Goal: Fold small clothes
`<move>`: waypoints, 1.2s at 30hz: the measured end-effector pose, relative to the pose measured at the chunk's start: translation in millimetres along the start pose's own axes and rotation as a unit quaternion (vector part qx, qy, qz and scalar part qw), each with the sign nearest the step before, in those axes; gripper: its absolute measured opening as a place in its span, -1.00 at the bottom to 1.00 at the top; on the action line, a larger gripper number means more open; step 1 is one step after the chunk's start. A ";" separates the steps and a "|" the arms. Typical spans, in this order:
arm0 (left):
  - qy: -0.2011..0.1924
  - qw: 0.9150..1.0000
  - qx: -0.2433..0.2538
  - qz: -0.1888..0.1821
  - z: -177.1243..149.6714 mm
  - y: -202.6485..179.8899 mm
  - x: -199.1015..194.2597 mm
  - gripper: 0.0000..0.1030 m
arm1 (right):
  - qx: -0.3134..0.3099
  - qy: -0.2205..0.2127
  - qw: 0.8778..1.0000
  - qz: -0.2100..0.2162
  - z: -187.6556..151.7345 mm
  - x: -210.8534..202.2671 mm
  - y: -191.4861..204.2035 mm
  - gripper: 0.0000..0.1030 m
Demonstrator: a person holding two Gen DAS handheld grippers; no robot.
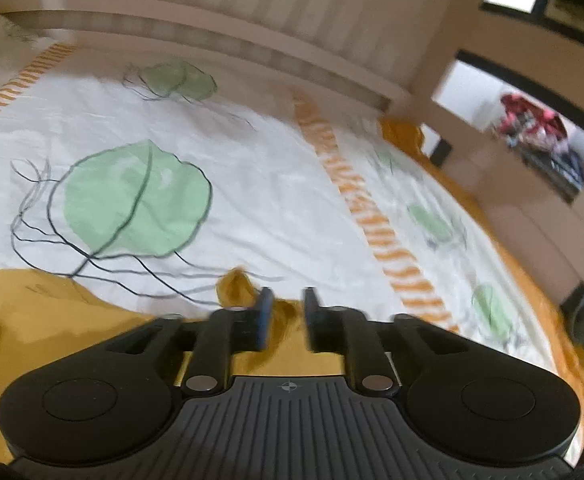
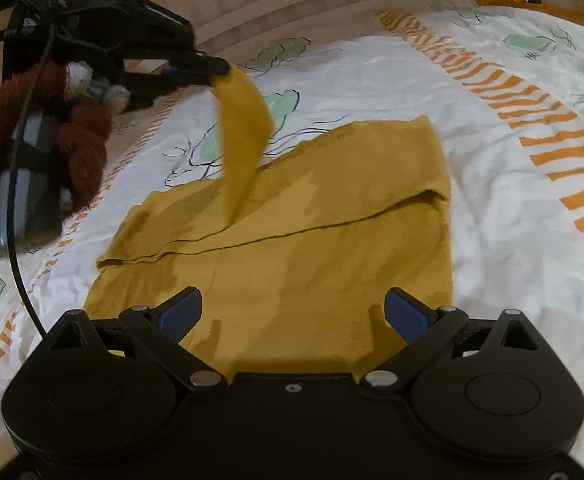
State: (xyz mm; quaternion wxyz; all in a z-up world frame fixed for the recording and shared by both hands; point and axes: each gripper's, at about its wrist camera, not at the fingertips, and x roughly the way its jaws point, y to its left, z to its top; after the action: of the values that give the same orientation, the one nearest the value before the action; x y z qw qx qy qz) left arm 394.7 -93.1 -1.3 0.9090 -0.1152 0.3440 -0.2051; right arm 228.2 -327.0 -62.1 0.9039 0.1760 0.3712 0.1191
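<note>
a: the mustard garment (image 2: 292,216) lies on the bedsheet (image 2: 492,208), body flat with one fold line across its middle. one sleeve (image 2: 243,120) rises from the garment's far left edge.

b: grippers?

a: the left gripper (image 2: 217,69) is at the sleeve's tip; jaws slightly parted in its own blurred view, so probably letting go, not clamped. the right gripper (image 2: 292,312) hovers over the garment's near edge, jaws wide, empty.

b: progress?

a: partway. sleeve not laid down, further folds left.
</note>
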 end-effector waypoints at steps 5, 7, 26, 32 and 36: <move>-0.020 0.999 0.019 -0.024 -0.7 -15.4 -14.1 -0.32 | 0.009 0.005 1.000 -0.002 -0.6 3.5 -2.1 0.91; -0.032 0.998 0.037 -0.026 0.8 -22.5 -21.5 -0.27 | 0.009 0.007 1.000 0.001 0.3 4.1 -1.1 0.86; 0.034 0.975 -0.001 0.219 -107.3 127.5 -64.6 -0.24 | -0.154 -0.052 0.985 -0.061 53.1 43.3 31.7 0.32; 0.004 0.970 0.041 0.240 -134.5 132.5 -62.3 -0.23 | -0.228 -0.061 0.967 -0.096 60.0 67.5 45.3 0.25; -0.011 0.962 0.082 0.260 -146.4 124.3 -57.6 -0.21 | -0.274 -0.067 0.953 -0.108 57.8 79.2 52.9 0.25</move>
State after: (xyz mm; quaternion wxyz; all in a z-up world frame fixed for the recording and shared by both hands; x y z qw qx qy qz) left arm 293.6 33.5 -119.5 0.9410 0.0507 0.3345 0.0121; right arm 320.1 -264.8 -52.1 0.9477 -0.1121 0.2793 0.1062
